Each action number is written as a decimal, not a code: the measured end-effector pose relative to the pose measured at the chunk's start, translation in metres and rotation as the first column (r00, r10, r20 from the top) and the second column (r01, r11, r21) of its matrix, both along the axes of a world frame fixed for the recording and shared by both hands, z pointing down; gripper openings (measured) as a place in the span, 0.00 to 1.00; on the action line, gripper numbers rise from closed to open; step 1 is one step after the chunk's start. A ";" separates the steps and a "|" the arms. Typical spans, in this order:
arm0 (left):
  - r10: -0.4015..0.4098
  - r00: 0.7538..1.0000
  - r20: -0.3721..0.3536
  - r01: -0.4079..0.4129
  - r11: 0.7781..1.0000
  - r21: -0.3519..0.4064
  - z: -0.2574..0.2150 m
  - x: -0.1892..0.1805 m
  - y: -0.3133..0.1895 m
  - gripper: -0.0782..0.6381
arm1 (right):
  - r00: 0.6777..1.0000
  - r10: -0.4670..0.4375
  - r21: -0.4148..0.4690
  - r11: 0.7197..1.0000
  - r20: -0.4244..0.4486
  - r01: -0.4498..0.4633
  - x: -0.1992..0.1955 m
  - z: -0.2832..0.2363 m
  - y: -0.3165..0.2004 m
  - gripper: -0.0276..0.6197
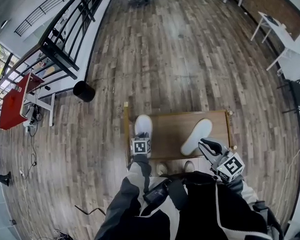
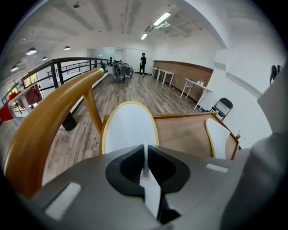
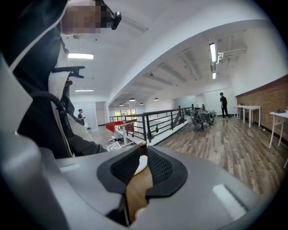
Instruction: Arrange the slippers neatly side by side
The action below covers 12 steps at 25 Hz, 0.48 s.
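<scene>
Wooden table (image 1: 170, 136) with left slipper (image 1: 143, 125), right slipper (image 1: 197, 134)

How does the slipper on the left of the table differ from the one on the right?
The left slipper points straight away from the person; the right slipper lies slanted, toe toward the far right. The left slipper lies near the table's left edge, the left gripper shut on its near end; the right slipper lies in the right half. Both are white.

Bare tabletop (image 1: 169, 133) between the left slipper (image 1: 143, 125) and right slipper (image 1: 196, 136) leaves me passing room. A wooden rail (image 2: 45, 121) blocks my left side.
</scene>
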<state>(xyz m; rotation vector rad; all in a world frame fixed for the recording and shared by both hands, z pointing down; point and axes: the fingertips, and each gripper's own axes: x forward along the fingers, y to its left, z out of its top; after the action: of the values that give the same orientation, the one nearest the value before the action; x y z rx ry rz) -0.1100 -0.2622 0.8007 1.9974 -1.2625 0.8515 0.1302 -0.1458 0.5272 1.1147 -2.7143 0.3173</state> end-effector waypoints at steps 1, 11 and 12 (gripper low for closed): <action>-0.008 1.000 -0.002 0.008 1.000 -0.010 0.002 -0.001 0.000 0.15 | 1.000 0.004 0.003 1.000 0.000 -0.004 0.001 0.000 0.001 0.13; -0.070 0.995 -0.067 0.064 0.995 -0.078 0.011 -0.003 0.000 0.34 | 1.000 -0.021 -0.013 1.000 -0.015 0.020 0.000 0.004 0.011 0.14; -0.070 0.995 -0.065 0.065 0.995 -0.081 0.011 -0.003 0.001 0.38 | 0.999 -0.027 -0.012 1.000 -0.018 0.027 0.000 0.004 0.011 0.14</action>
<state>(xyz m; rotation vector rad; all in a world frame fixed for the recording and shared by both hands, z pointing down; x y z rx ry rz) -0.1131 -0.2615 0.8115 1.8949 -1.2319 0.7827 0.1305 -0.1344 0.5311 1.0714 -2.7061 0.3170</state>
